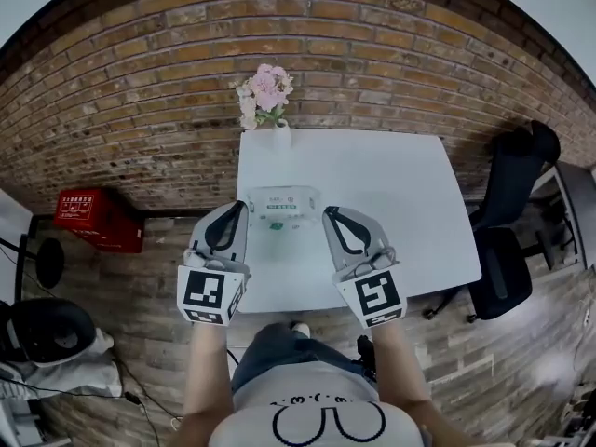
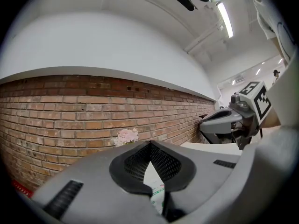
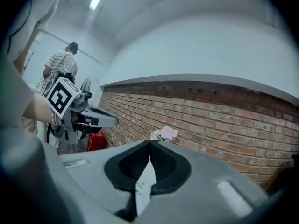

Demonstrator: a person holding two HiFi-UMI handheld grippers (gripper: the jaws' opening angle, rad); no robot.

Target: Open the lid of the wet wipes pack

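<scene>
Between the two hand-held grippers, just ahead of their tips, the wet wipes pack (image 1: 284,209) lies flat on the white counter (image 1: 400,203), near the edge closest to the person. The pack is white with green print. Whether its lid is up or down is too small to tell.

The left hand-held gripper (image 1: 239,206) is clenched, its two dark pads meeting at the tip with nothing pinched between them. It sits just to the left of the pack. The right hand-held gripper (image 1: 328,212) is clenched in the same way and empty, just to the pack's right. Both point roughly level toward the brick wall (image 1: 140,82). Neither can be seen to touch the pack.

In each gripper view a sliver of the white and green pack shows through the slit below the touching tips, lying beyond the jaws rather than in them.

Farther ahead of the grippers, at the counter's far edge, a small white vase (image 1: 281,136) holds pink flowers (image 1: 265,89). Off to the left of the left hand-held gripper a red crate (image 1: 91,217) stands on the floor against the wall. To the right of the right one stand black chairs (image 1: 507,250).
</scene>
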